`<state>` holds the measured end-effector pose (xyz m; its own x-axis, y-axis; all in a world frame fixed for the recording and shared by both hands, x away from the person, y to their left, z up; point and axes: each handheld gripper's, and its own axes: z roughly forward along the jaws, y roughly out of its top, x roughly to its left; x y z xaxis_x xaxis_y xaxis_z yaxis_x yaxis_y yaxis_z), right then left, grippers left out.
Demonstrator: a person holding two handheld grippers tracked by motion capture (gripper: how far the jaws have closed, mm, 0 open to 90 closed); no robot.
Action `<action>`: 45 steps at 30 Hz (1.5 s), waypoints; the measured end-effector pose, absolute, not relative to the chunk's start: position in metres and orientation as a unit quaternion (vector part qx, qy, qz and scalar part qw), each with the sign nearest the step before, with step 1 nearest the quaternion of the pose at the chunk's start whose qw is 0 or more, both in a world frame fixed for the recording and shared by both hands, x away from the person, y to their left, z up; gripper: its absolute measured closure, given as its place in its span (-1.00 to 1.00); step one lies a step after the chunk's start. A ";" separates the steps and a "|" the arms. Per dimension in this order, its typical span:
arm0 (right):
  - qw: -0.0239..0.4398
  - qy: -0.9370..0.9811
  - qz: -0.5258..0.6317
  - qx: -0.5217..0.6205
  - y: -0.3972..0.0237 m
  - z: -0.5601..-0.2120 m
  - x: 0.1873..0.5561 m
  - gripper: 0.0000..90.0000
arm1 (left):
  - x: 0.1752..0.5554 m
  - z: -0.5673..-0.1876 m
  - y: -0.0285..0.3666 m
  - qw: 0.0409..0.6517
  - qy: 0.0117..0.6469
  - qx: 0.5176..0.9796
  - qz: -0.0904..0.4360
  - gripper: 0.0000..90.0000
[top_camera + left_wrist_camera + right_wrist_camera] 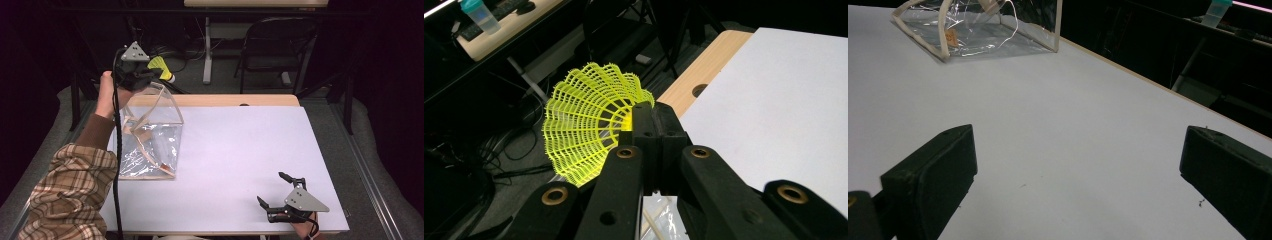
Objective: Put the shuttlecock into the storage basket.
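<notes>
— What is the thing being held?

— A neon-yellow plastic shuttlecock [584,130]. Its skirt is an open mesh of fine ribs that flares out like a fan.

— How does it sit?

— It is clamped by the edge of the skirt, near the narrow end, between the closed pads of the left gripper [655,145]. The skirt spreads out to the left in the left gripper view.

— Where is it?

— Up in the air, past the table's far left corner. In the high view its white cork tip [170,78] points right and slightly down, above the clear plastic bag [150,137] with beige trim.
</notes>
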<state>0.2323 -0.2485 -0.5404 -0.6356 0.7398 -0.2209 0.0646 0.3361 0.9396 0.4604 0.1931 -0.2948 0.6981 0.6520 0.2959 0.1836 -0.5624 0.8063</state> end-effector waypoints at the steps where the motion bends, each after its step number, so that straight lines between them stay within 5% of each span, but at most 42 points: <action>1: 0.332 0.747 0.509 0.269 -0.249 -0.540 0.232 -0.97 | 0.460 -0.295 0.195 0.395 0.252 0.832 0.297 1.00; 45: 0.332 0.747 0.508 0.271 -0.249 -0.540 0.232 -0.97 | 0.464 -0.299 0.237 0.385 0.306 0.813 0.312 1.00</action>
